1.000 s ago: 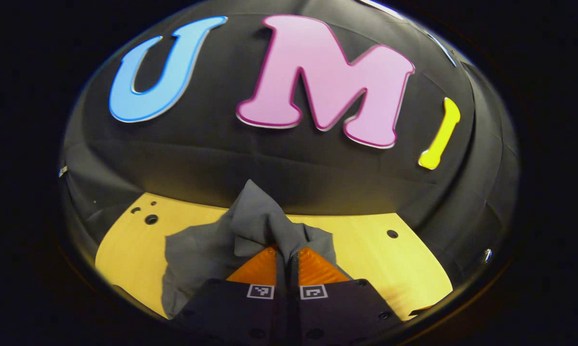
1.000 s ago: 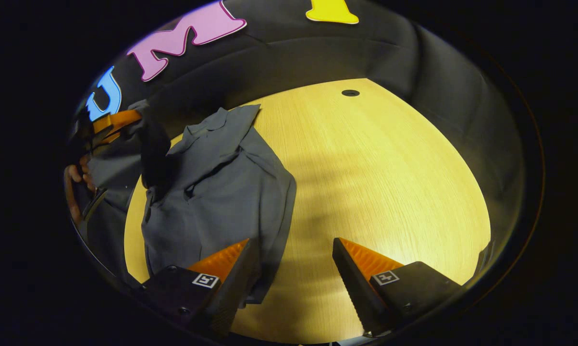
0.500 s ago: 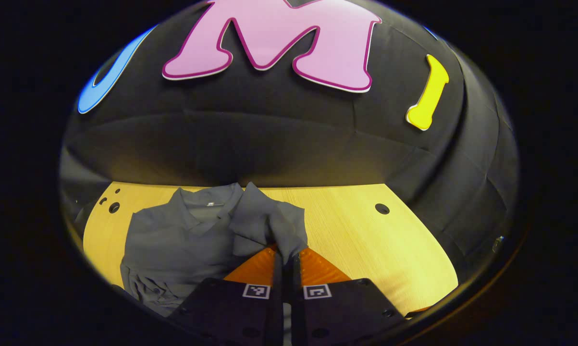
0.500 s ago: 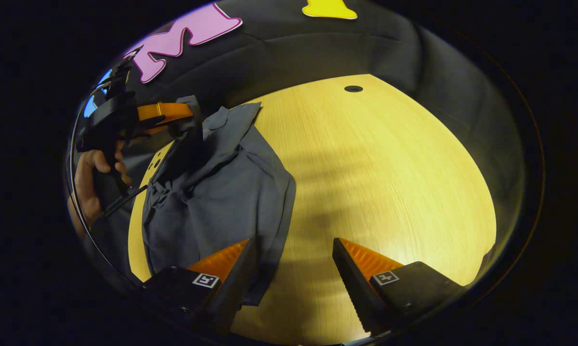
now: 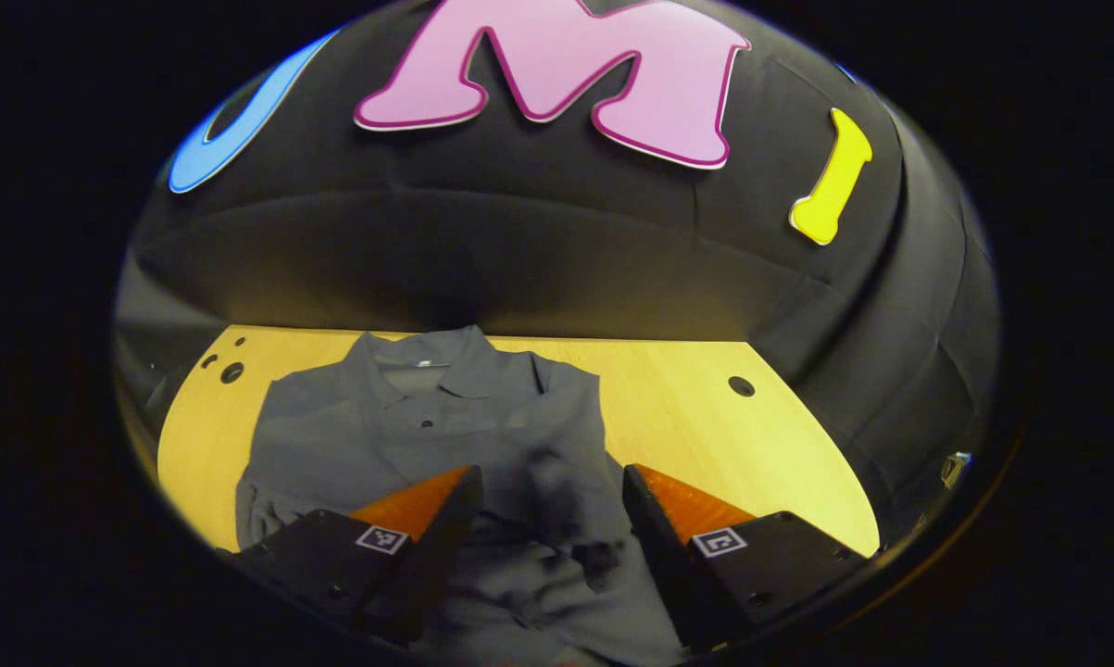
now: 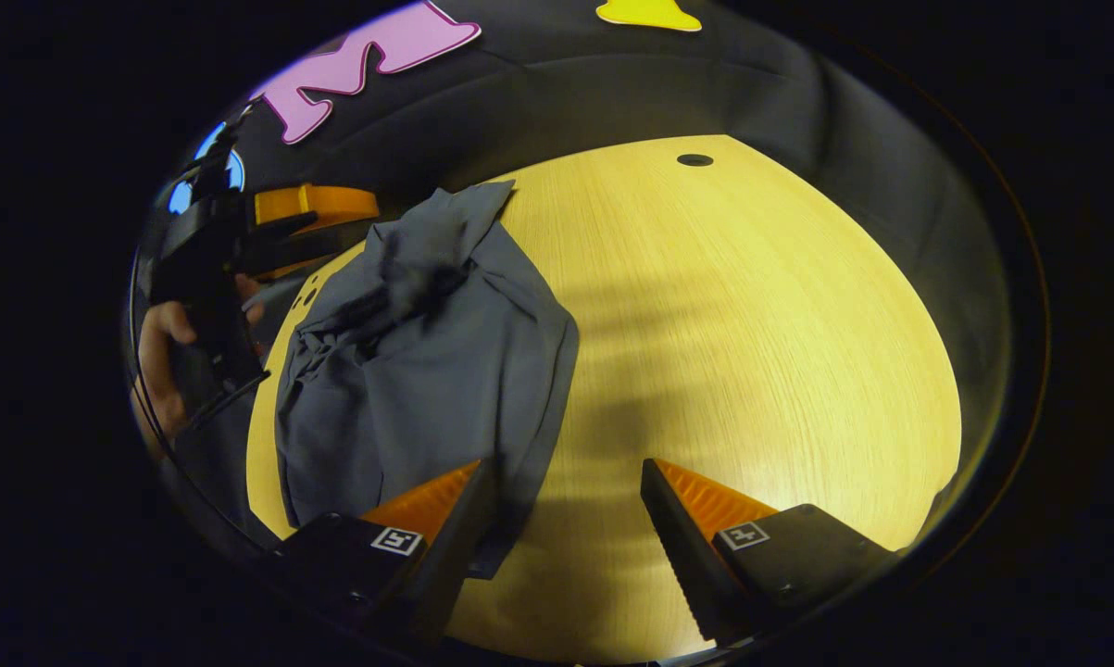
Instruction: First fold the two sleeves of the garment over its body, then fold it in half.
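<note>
A grey collared shirt (image 5: 445,417) lies on the yellow wooden table (image 5: 686,435), collar toward the far wall. One sleeve (image 5: 557,482) is blurred in the left gripper view, loose between the spread fingers of my left gripper (image 5: 547,491), which is open above the shirt's body. In the right gripper view the same shirt (image 6: 427,371) lies at the left of the table (image 6: 751,324), with the left gripper (image 6: 334,218) held by a hand (image 6: 163,352) above its far end. My right gripper (image 6: 566,482) is open over the shirt's near right edge, holding nothing.
Round holes (image 5: 741,385) are cut into the tabletop near its far corners. The black cloth wall (image 5: 519,250) rises right behind the table's far edge. Bare wood stretches to the right of the shirt (image 6: 797,371).
My left gripper carried the sleeve over the shirt's body, then opened and let it go; the sleeve is dropping onto the shirt. The right gripper has barely moved.
</note>
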